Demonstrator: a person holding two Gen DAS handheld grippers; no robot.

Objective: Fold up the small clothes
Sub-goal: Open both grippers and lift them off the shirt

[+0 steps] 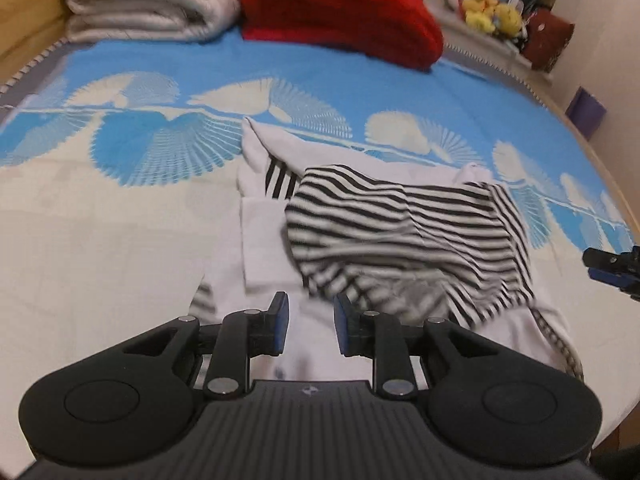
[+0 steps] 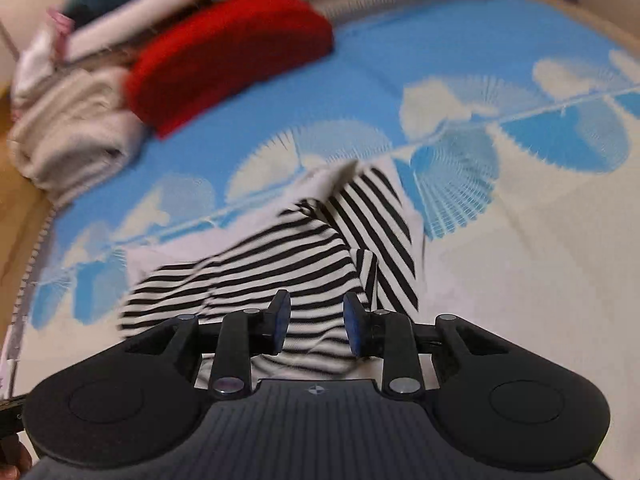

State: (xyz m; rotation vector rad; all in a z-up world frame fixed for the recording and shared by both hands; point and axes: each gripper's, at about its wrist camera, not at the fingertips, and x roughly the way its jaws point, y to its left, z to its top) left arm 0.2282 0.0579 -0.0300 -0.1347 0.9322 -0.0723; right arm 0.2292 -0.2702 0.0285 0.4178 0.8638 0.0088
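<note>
Striped top (image 1: 404, 232): mid bedspread (image 1: 120, 240), crumpled, partly over white garment (image 1: 264, 232). Left gripper (image 1: 308, 328) & right gripper (image 2: 316, 328): jaws apart, gripping nothing. Far edge: red cloth (image 1: 340, 12), folded white blanket (image 1: 144, 4). Nothing between grippers & top.

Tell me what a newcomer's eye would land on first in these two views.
First, the black-and-white striped garment, lying rumpled in the middle of the blue-and-white patterned bedspread, just ahead of both grippers. Next, the bright red folded cloth at the far end of the bed, beside a stack of pale folded blankets. The left gripper and right gripper both stand open, nothing pinched between their blue pads.
</note>
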